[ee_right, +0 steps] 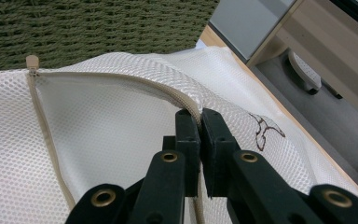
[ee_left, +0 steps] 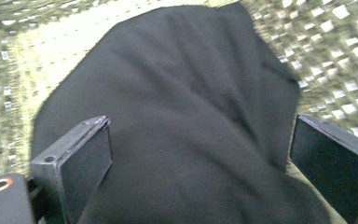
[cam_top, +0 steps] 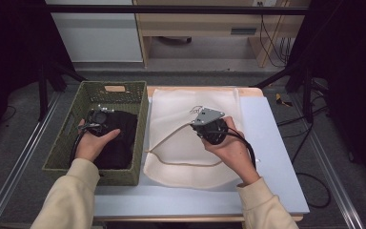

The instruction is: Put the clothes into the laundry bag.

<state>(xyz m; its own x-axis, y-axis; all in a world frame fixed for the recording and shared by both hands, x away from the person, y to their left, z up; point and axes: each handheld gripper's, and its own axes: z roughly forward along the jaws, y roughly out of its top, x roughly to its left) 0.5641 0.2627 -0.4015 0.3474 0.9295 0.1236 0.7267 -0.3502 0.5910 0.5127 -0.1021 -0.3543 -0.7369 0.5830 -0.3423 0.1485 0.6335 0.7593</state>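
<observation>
Black garment (cam_top: 119, 138) lies in the green basket (cam_top: 140, 143) at left of the frame, under the wide-open left tool (cam_top: 96, 125). At center, the right tool (cam_top: 205, 125) pinches the white mesh bag (cam_top: 181, 143)'s zipper edge on the tabletop (cam_top: 267, 143). Likely next: closing on the garment for bagging.
</observation>
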